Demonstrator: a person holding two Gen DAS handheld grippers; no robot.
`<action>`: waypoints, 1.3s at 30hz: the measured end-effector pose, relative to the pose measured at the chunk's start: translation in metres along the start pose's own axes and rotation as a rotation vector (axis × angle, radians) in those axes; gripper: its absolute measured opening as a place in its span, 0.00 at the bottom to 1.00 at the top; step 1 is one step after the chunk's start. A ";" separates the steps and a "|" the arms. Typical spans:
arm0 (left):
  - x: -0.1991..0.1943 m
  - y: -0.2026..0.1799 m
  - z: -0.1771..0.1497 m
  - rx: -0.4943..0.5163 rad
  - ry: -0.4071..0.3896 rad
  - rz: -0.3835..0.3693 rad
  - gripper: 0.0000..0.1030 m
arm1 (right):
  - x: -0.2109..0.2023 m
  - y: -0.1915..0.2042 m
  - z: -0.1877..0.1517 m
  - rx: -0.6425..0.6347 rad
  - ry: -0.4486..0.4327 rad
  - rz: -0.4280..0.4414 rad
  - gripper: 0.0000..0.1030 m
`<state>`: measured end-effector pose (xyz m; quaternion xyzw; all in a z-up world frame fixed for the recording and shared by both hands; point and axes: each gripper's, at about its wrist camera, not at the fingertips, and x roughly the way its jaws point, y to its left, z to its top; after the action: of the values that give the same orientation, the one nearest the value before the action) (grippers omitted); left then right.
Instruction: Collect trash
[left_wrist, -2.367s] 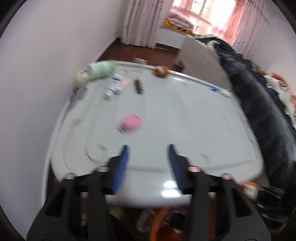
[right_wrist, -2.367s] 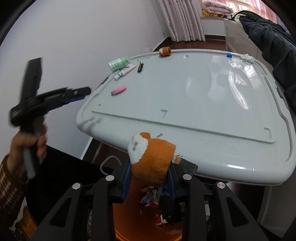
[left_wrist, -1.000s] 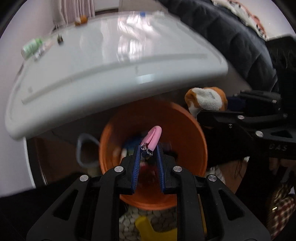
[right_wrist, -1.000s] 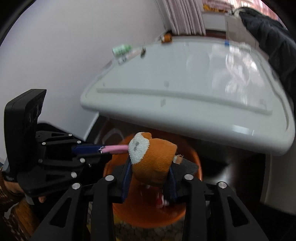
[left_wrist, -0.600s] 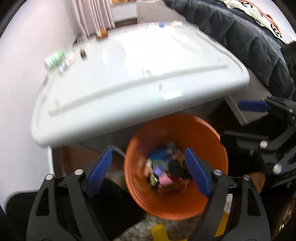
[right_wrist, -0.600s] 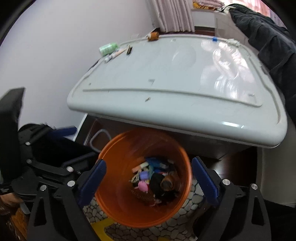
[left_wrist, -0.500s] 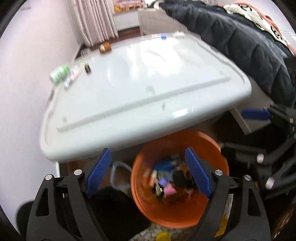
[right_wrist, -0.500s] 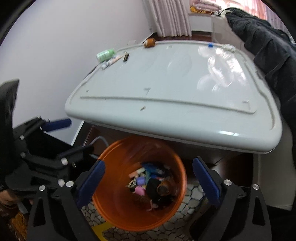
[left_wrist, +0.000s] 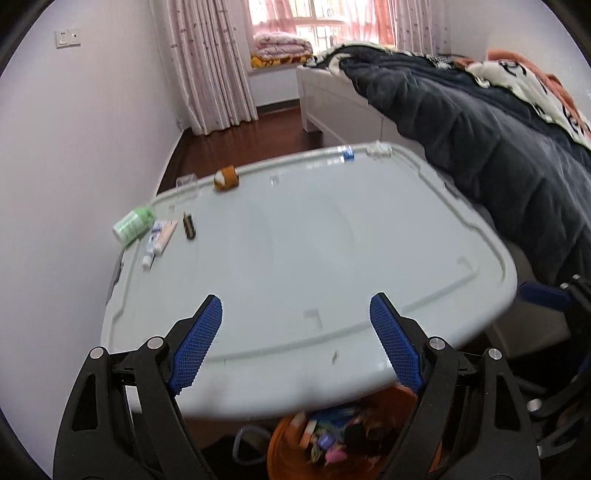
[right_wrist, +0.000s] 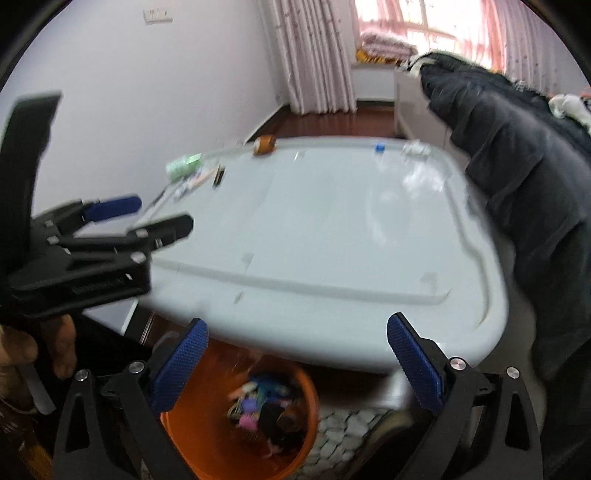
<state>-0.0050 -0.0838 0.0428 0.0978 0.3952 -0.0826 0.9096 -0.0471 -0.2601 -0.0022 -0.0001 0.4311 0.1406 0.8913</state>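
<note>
My left gripper (left_wrist: 295, 306) is open and empty, above the near edge of the white table (left_wrist: 314, 258). My right gripper (right_wrist: 297, 325) is open too, with nothing between its fingers, over the orange bin (right_wrist: 192, 443). The bin (left_wrist: 275, 450) stands under the table's near edge and holds several bits of trash, a pink piece among them. On the far left of the table lie a green bottle (left_wrist: 133, 224), a white tube (left_wrist: 157, 240) and a small dark item (left_wrist: 189, 226). An orange-and-white roll (left_wrist: 226, 179), a blue cap (left_wrist: 347, 152) and a white wad (left_wrist: 378, 147) sit at the far edge.
A dark quilt (left_wrist: 480, 140) on a bed runs along the table's right side. A white wall (left_wrist: 74, 147) borders the left. Curtains and a window are at the back. A person's hand (right_wrist: 22, 354) holds the left gripper (right_wrist: 162, 214) at the left of the right wrist view.
Both grippers opened: the pink item and the orange-and-white sock left the jaws and lie in the bin. Both hands then rose and tilted up toward the tabletop.
</note>
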 end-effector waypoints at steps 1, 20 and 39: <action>0.003 0.001 0.006 -0.007 -0.009 0.003 0.78 | -0.003 -0.003 0.012 -0.006 -0.023 -0.018 0.95; 0.061 0.026 0.054 -0.148 -0.002 0.052 0.87 | 0.022 -0.023 0.109 -0.034 -0.276 -0.135 0.95; 0.055 0.035 0.049 -0.171 -0.016 0.111 0.87 | 0.015 -0.009 0.102 -0.070 -0.286 -0.118 0.95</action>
<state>0.0743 -0.0655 0.0393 0.0406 0.3875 0.0012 0.9210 0.0430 -0.2527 0.0492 -0.0364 0.2941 0.1013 0.9497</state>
